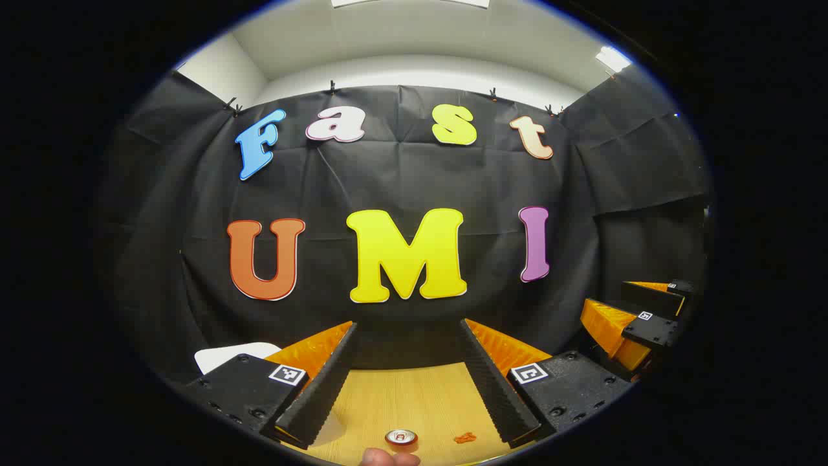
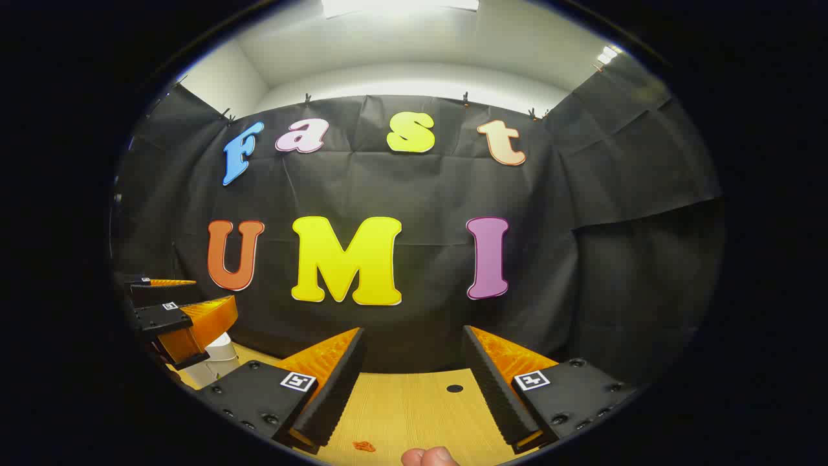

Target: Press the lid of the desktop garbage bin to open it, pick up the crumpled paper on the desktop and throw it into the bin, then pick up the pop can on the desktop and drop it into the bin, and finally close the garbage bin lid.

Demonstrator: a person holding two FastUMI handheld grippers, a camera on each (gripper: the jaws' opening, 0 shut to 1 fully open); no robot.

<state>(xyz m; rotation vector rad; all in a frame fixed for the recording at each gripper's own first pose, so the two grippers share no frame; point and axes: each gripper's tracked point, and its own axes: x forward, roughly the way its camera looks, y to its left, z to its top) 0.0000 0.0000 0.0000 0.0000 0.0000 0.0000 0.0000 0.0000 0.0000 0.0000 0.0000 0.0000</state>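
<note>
Fingertips of a hand [image 1: 388, 458] showed at the bottom edge of the left gripper view, just beside the pop can [image 1: 401, 437] standing on the wooden worktop [image 1: 414, 401]. Both the left gripper [image 1: 409, 382] and the right gripper [image 2: 414, 388] hung above it with fingers apart, holding nothing. Near the worktop's left edge, behind the left gripper, sat the white bin [image 2: 217, 362].

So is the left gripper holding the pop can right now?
No. In the left gripper view the left gripper is open with nothing between its fingers, and the pop can stands on the wooden desktop below it.
</note>
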